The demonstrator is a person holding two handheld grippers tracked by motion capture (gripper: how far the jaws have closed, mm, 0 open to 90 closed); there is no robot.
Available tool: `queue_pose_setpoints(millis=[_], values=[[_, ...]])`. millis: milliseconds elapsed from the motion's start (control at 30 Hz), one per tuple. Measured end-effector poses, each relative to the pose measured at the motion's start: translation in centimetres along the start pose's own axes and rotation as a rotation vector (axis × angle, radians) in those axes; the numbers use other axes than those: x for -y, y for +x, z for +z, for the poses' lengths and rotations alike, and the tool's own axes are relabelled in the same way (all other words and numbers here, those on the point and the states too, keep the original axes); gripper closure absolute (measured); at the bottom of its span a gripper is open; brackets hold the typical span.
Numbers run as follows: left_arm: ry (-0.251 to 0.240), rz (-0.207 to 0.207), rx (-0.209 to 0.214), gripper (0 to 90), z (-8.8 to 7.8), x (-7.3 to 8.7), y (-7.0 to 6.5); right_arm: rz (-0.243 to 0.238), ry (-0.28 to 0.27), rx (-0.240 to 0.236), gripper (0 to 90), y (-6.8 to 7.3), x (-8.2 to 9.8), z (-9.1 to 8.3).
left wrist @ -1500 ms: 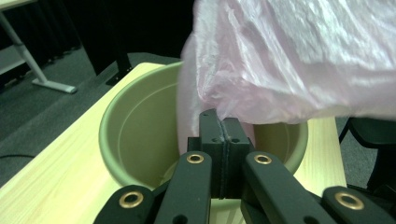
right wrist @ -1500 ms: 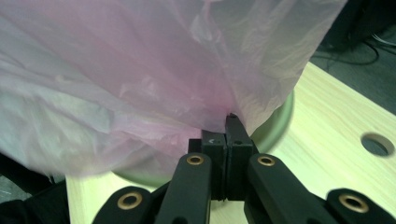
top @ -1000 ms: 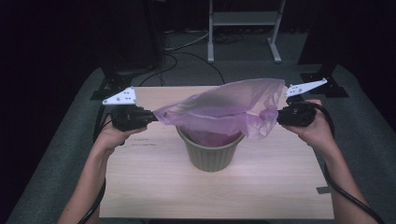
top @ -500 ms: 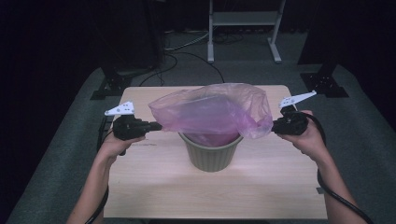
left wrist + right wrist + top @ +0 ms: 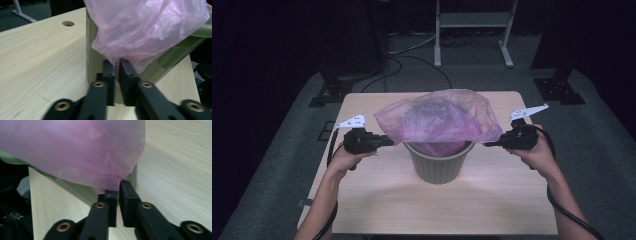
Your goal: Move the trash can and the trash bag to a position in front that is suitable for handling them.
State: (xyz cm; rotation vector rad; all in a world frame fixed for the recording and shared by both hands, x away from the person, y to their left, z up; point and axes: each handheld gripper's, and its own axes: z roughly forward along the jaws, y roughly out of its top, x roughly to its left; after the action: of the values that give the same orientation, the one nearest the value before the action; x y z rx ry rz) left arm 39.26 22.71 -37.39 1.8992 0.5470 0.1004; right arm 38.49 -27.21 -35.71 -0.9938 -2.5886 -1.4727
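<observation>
From the high view we see a pale wood-grain worktop with a round, ribbed olive-green bin near its middle. A thin, translucent pink plastic bag billows over the bin's mouth, stretched sideways between the left gripper and the right gripper. The bag hides the bin's rim and what lies inside. Each gripper's fingers are pinched on an edge of the film, having just eased apart a little with the bag between them. The forearms are cut off by the bottom edge.

In the left gripper view, we look along two black fingers set narrowly, with a crumpled pinch of pink bag caught between them. The bin's smooth green wall stands just behind, and a round hole shows in the worktop. The near parts of the gripper are blurred.

In the right gripper view, the fingers also stand narrow, holding a gathered corner of the glossy, wrinkled bag. A strip of green bin peeks from beneath the film; the left side is too dark for us to make out.
</observation>
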Motion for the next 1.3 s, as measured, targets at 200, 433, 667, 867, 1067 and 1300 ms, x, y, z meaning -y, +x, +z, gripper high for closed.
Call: queue_pose_setpoints(millis=[200,433,667,867,1067,1300], values=[[0.019,0.033,-0.007,62.9,-1.4,-0.2,-0.7,-0.005,-0.036,-0.021,68.0,0.4,0.5,-1.9],[0.056,0.041,-0.041,48.0,-3.5,-0.4,-1.3,-0.016,-0.038,-0.007,57.3,0.9,0.9,-4.0],[0.082,0.052,-0.062,40.5,-6.5,-1.8,-2.3,-0.026,-0.044,0.031,52.6,2.1,1.1,-7.4],[0.086,0.084,-0.076,36.6,-8.2,-4.1,-3.4,-0.081,-0.065,0.060,51.0,4.4,-0.6,-10.5],[0.082,0.127,-0.072,33.9,-8.6,-7.4,-4.4,-0.166,-0.070,0.057,50.1,7.1,-3.4,-11.9],[0.099,0.172,-0.055,30.9,-7.8,-10.2,-4.9,-0.247,-0.062,0.024,48.6,9.1,-6.5,-11.2]])
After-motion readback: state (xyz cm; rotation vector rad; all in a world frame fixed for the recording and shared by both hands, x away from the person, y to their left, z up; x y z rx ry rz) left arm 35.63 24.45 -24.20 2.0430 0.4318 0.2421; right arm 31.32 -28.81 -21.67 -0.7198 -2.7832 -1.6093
